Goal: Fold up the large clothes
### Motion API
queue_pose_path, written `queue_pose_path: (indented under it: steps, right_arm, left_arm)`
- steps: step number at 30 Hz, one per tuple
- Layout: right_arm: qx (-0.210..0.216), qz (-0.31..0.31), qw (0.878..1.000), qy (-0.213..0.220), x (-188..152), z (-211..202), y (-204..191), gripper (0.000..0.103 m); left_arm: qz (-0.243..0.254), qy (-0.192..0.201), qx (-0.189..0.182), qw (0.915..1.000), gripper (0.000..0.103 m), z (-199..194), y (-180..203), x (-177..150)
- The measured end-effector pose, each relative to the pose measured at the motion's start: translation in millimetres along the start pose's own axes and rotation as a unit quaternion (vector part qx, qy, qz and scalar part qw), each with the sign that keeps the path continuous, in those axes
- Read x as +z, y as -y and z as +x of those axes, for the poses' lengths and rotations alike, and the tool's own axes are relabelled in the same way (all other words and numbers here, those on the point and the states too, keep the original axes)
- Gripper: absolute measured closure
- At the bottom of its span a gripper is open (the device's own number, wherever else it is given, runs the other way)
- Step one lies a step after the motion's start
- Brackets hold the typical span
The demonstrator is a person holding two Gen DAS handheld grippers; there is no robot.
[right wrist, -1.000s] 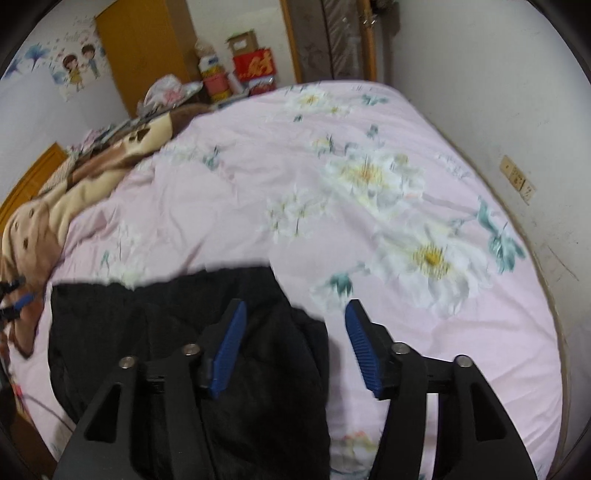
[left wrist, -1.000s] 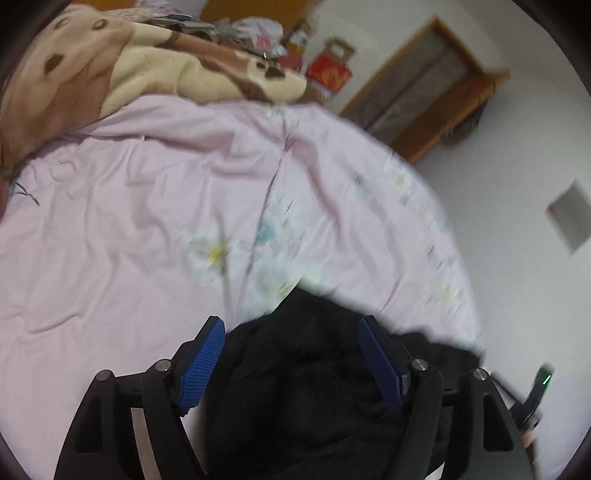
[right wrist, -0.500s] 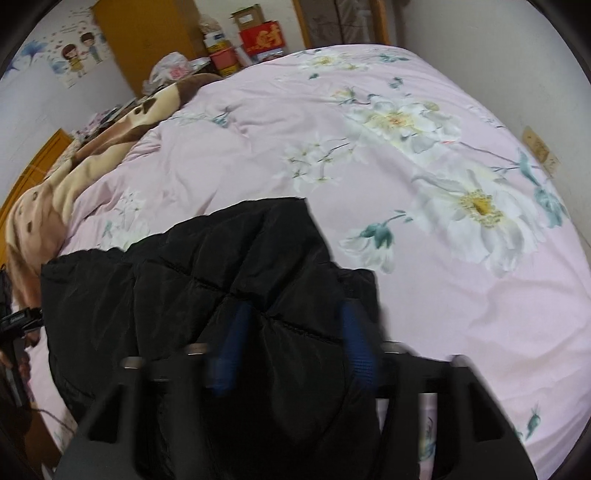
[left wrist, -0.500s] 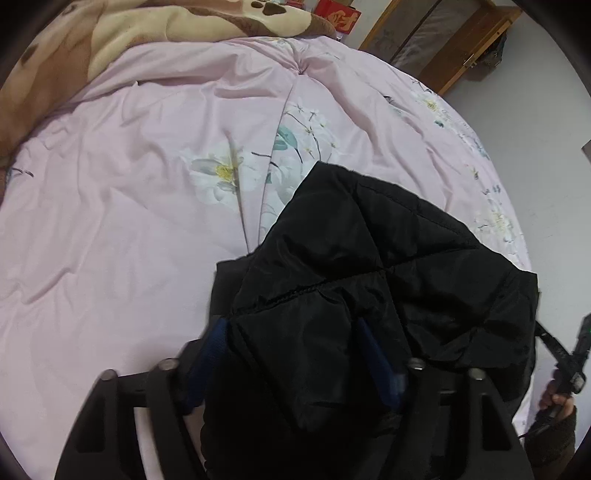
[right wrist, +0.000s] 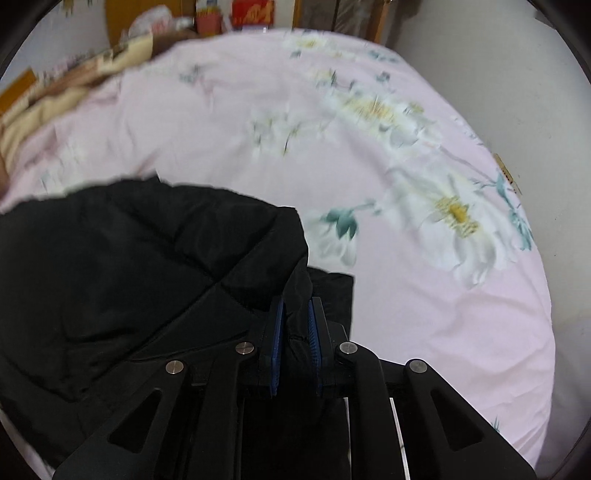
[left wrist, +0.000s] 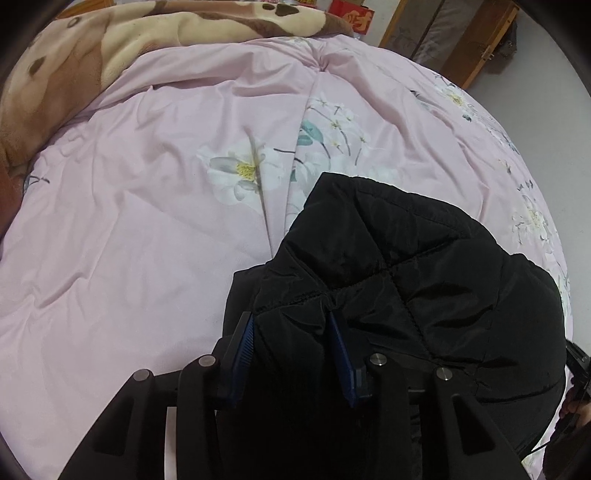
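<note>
Lying bunched on the near part of the bed is the black quilted jacket (left wrist: pixel 424 288), its stitched panels puffing up and one edge draping over a flatter dark layer beneath. I'm looking down on it from both sides. My right gripper (right wrist: pixel 295 317) is pinching a ridge of the jacket's edge, the blue pads (right wrist: pixel 277 332) nearly pressed together with only that thin fold of fabric between them; those jaws have just been closing. My left gripper (left wrist: pixel 291 332) is straddling a thicker bulge of the same jacket near a seam, its jaws having just been narrowing too, and the padding is filling the gap from one blue pad (left wrist: pixel 245 339) to the other, so I'm reading it as gripping the bulge. Under the jacket the pink floral bedcover (left wrist: pixel 147 240) is spreading wide and wrinkled, with big white blossoms (right wrist: pixel 454 221) off to my right side. Farther back a brown and cream fleece blanket (left wrist: pixel 110 44) is heaping along the far edge. Beyond it a red box (left wrist: pixel 351 16) and a wooden door frame (left wrist: pixel 476 48) are showing against the wall.
</note>
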State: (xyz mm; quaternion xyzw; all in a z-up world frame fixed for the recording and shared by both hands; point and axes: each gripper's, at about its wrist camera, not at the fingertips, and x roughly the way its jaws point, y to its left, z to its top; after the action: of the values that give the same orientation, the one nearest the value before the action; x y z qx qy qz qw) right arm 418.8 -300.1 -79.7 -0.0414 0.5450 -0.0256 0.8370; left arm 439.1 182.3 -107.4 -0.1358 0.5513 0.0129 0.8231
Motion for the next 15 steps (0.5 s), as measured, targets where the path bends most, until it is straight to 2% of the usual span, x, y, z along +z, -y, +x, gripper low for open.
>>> queue_pose_path:
  steps: [3,4,7,8,9,10,13,15]
  right_arm:
    - [0.002,0.029,0.999,-0.014,3,-6,9,0.084]
    - [0.0,0.044,0.999,-0.004,4,-17,13,0.083]
    - [-0.024,0.063,0.995,0.075,1,-69,18,0.078]
    - [-0.026,0.066,0.993,0.092,-1,-83,17,0.071]
    - [-0.019,0.065,0.992,0.109,-2,-99,14,0.063]
    - [-0.006,0.06,0.99,0.128,-3,-114,9,0.062]
    - [0.021,0.035,0.984,0.173,-9,-144,-17,0.061]
    - [0.054,0.01,0.982,0.181,-12,-148,-40,0.061]
  left_arm:
    - [-0.011,-0.002,0.001,0.9999,0.058,-5,-1,1]
    - [-0.027,0.002,-0.008,0.9996,0.058,-13,-4,1]
    - [-0.023,0.03,-0.002,0.9993,0.059,-41,-6,-1]
    - [-0.018,0.052,0.016,0.9984,0.059,-56,-3,-4]
    - [-0.013,0.068,0.026,0.9972,0.058,-69,2,-7]
    - [-0.01,0.082,0.029,0.9962,0.058,-78,7,-11]
    - [0.026,0.099,-0.001,0.9947,0.058,-98,41,-27]
    - [0.058,0.095,-0.011,0.9937,0.058,-98,65,-38]
